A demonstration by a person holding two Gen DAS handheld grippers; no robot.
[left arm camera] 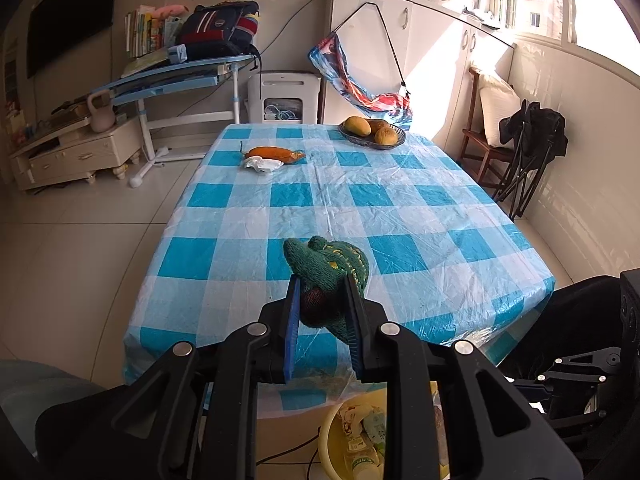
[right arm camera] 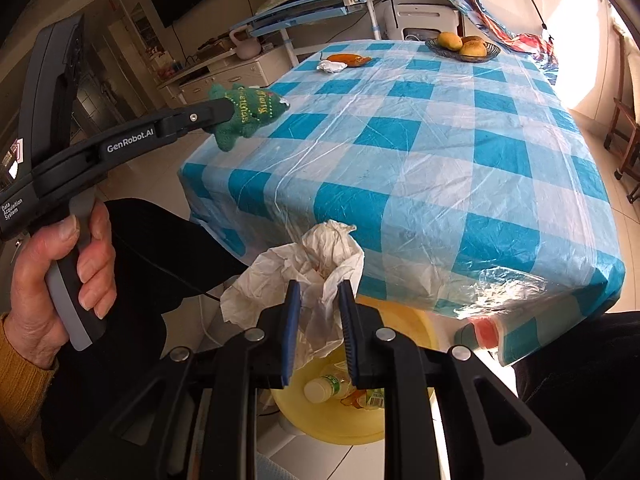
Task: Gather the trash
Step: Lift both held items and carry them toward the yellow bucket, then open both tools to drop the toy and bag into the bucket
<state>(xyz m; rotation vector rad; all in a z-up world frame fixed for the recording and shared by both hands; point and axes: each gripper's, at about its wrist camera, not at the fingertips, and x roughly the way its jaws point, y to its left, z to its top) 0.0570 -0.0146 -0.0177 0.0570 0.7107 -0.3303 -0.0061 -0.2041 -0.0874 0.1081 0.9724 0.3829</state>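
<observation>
My left gripper [left arm camera: 322, 286] is shut on a green knitted Christmas-tree toy [left arm camera: 328, 268] and holds it above the near edge of the checked table [left arm camera: 360, 200]. It also shows in the right wrist view [right arm camera: 224, 114] with the toy [right arm camera: 246, 110]. My right gripper [right arm camera: 318, 292] is shut on a crumpled white tissue [right arm camera: 296, 268], held above a yellow bin [right arm camera: 404, 320] below the table's near edge. The bin [left arm camera: 332, 432] holds a bottle [right arm camera: 324, 388] and wrappers. A white crumpled tissue [left arm camera: 262, 164] and an orange peel-like item [left arm camera: 276, 154] lie at the table's far left.
A dark bowl with fruit [left arm camera: 372, 130] stands at the table's far end. A wooden chair [left arm camera: 488, 136] and a folded black chair [left arm camera: 528, 152] stand right of the table. A blue desk [left arm camera: 176, 76] and low cabinet [left arm camera: 72, 152] stand on the left.
</observation>
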